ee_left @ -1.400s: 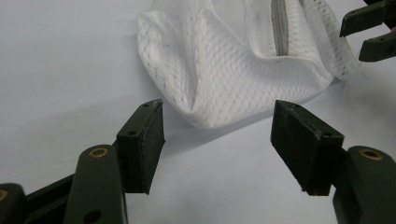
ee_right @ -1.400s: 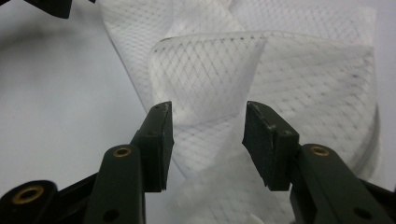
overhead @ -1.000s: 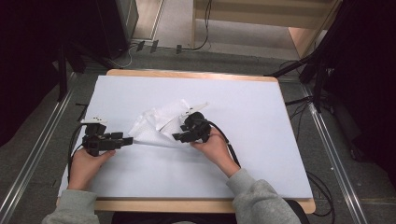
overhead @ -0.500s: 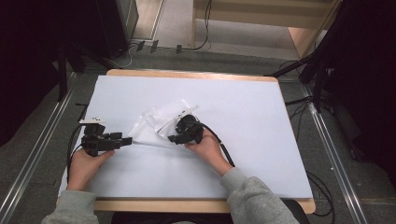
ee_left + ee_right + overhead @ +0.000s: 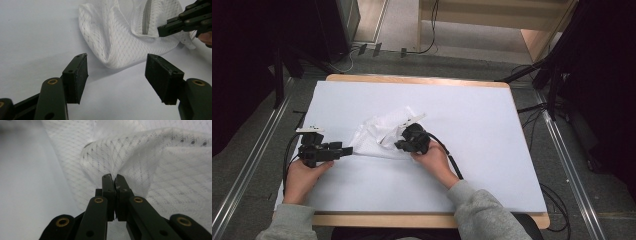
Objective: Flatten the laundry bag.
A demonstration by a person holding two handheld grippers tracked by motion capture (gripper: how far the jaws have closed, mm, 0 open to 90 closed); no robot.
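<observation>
A crumpled white mesh bag (image 5: 377,137) with a zipper (image 5: 145,17) lies on the white table (image 5: 472,110). My right gripper (image 5: 398,145) reaches in from the bag's right side. Its jaws have just closed and are shut on a fold of the mesh (image 5: 150,162), seen close in the right gripper view (image 5: 114,178). My left gripper (image 5: 348,150) rests on the table at the bag's left corner. Its jaws stand wide open (image 5: 116,75) with the corner of the bag (image 5: 120,42) just ahead of them, untouched. The right gripper (image 5: 161,31) shows beyond, at the zipper edge.
The table has a wooden rim (image 5: 412,79) at the far edge. Black cables (image 5: 452,162) trail from both grippers across the surface. Dark stands (image 5: 557,75) and floor cables surround the table. Metal rails (image 5: 247,175) run along the floor at both sides.
The right gripper has edged left onto the bag and its jaws have shut on the mesh. The bag's folds have bunched slightly. The left hand has kept still.
</observation>
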